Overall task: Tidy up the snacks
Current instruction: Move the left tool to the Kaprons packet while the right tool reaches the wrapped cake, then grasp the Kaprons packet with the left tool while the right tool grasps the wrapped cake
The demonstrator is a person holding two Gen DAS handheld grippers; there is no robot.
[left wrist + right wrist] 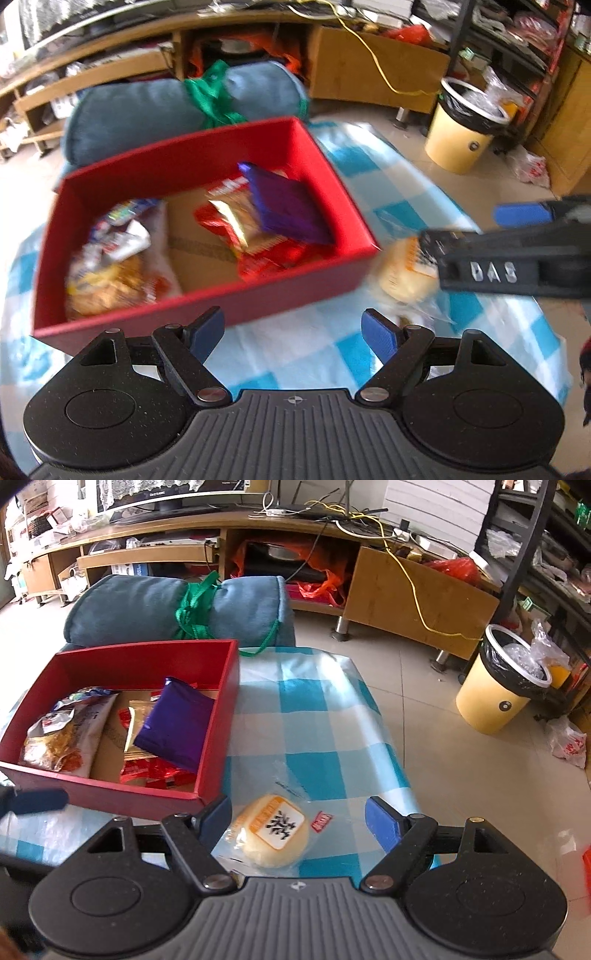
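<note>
A red box [229, 299] [221, 716] sits on a blue-and-white checked cloth [295, 350] [314, 716]. Inside lie a purple packet [288, 206] [177, 723], red and gold packets [240, 221] [147, 768] and a white chip bag [110, 266] [66, 734]. A round wrapped bun [273, 830] [402, 273] lies on the cloth right of the box. My right gripper [299, 819] is open, its fingers on either side of the bun. My left gripper [293, 332] is open and empty, over the cloth in front of the box.
A rolled blue cushion [166, 609] tied with a green strap lies behind the box. A yellow bin [498, 698] stands on the tiled floor to the right. A wooden TV bench [406, 590] runs along the back. The cloth's right edge drops off near the bun.
</note>
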